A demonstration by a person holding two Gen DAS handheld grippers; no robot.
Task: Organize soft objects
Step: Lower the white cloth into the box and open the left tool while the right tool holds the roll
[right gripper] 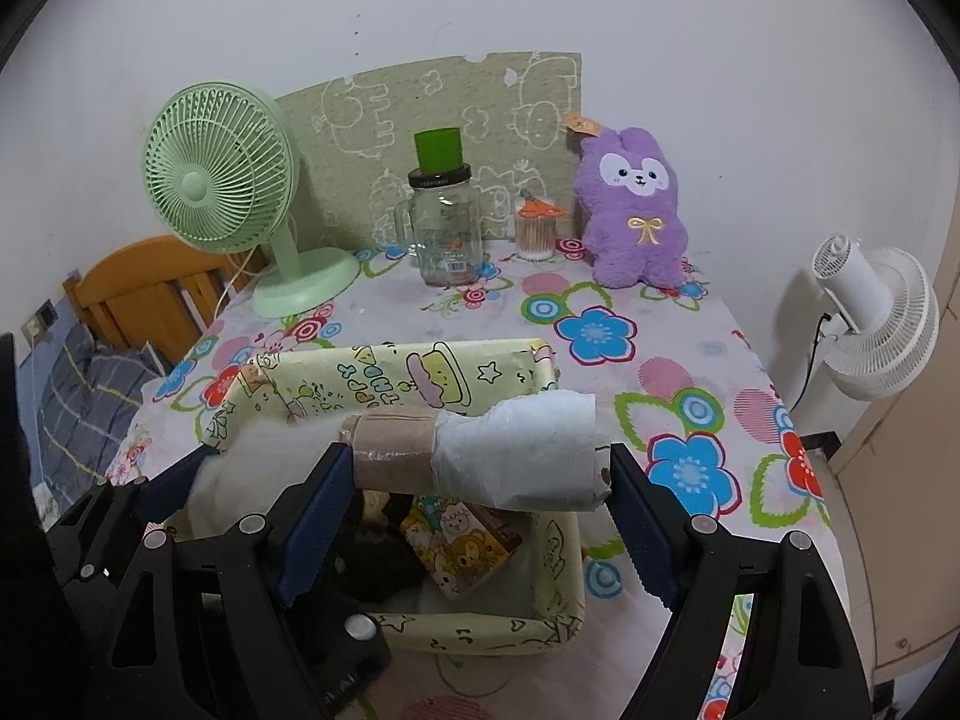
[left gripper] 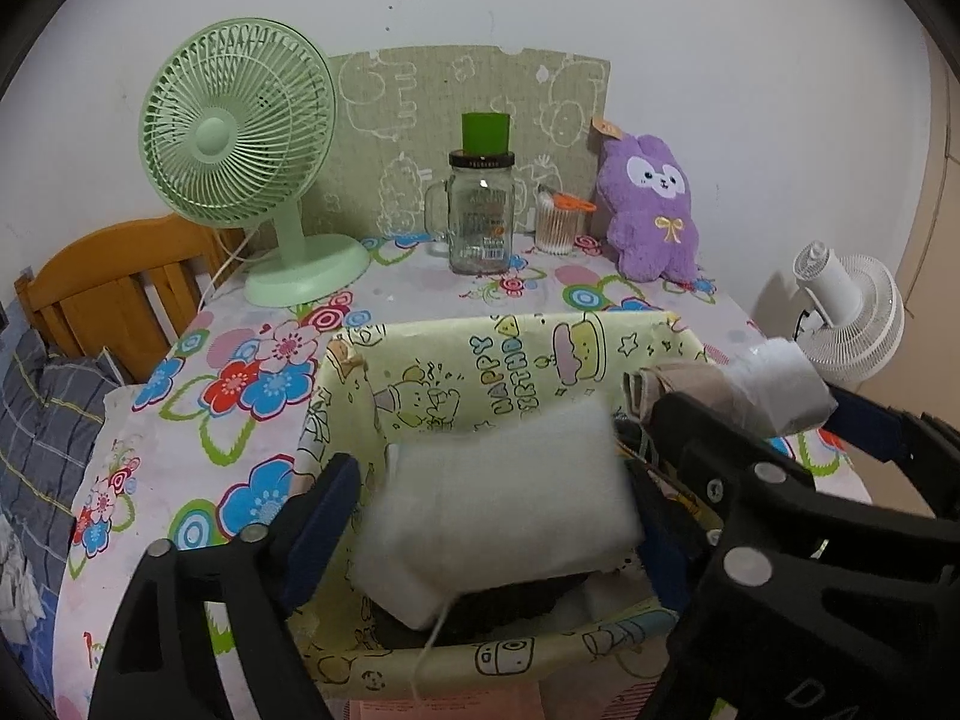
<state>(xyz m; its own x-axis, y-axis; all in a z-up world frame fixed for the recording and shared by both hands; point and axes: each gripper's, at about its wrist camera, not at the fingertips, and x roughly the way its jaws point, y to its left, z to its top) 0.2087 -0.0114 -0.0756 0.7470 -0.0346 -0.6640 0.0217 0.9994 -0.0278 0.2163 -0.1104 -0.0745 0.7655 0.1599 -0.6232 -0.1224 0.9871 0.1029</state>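
The left tool (left gripper: 492, 516) grips a white pad (left gripper: 504, 492) between its blue-lined fingers (left gripper: 327, 516), holding it over the open yellow box (left gripper: 456, 360) printed with cartoon animals and "Happy Birthday". The pad is soft-edged and slightly blurred, and a thin white thread hangs from its lower edge. Beneath it, dark items lie inside the box.

The right tool (right gripper: 480, 474) is closed on a roll (right gripper: 480, 450), held crosswise with each end against a finger: the left part is brown cardboard with clear tape, the right part is wrapped in crinkled white plastic. The roll hangs above the near half of the box (right gripper: 420, 372). Under it, in the box, sit a packet (right gripper: 459, 540) with cartoon bears and some dark objects. From the left wrist view the roll (left gripper: 738, 384) shows at the box's right rim, just beside the pad.

The box stands on a table (right gripper: 690, 360) covered in a flowered cloth. At the far edge, against a green patterned board (left gripper: 468, 90), stand a green fan (left gripper: 240, 144), a glass jar (left gripper: 480, 216) with a green cup (left gripper: 485, 129) on its lid, a tub of cotton swabs (left gripper: 555, 222) and a purple plush (left gripper: 651, 204). A white fan (right gripper: 876, 312) stands off the table to the right, and a wooden headboard (left gripper: 120, 282) with plaid bedding (left gripper: 36, 420) lies to the left.
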